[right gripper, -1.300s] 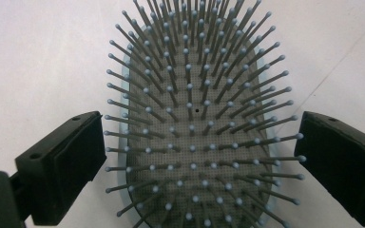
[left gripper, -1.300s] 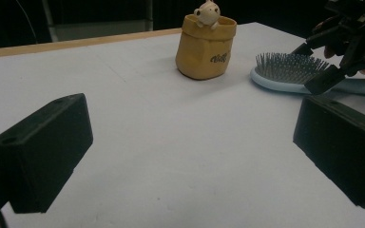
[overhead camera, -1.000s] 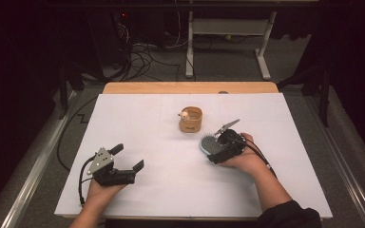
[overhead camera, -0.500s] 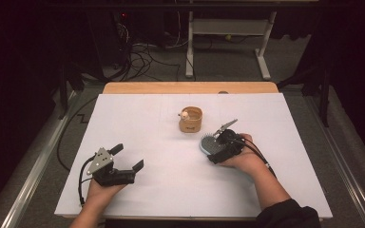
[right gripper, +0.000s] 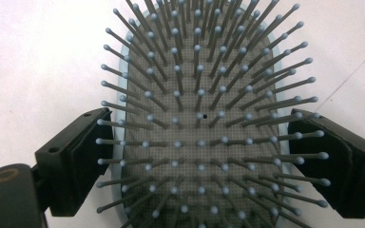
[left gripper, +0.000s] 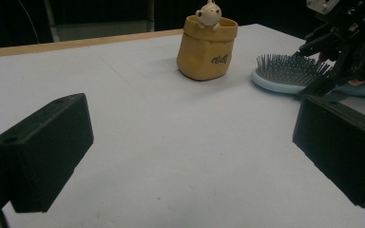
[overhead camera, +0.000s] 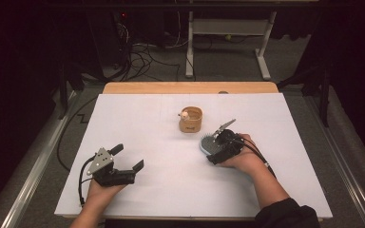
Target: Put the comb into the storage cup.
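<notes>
Hairbrush flanked by the right gripper on a white tabletop (overhead camera: 171, 190)

The left gripper (overhead camera: 129, 158) rests near the front left, jaws wide apart on nothing. The right gripper (overhead camera: 214, 148) straddles the light-blue hairbrush (right gripper: 199, 137), lying bristles-up right of centre, jaws apart beside its rim. A small tan pouch (overhead camera: 190, 119) stands just behind.

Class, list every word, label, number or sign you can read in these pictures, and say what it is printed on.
Dark script word on the front of the small yellow-brown paper-bag-shaped pot: begins like "Wa", too blurred to read fully.
Pale blue paddle hairbrush with grey bristles: no text.
</notes>
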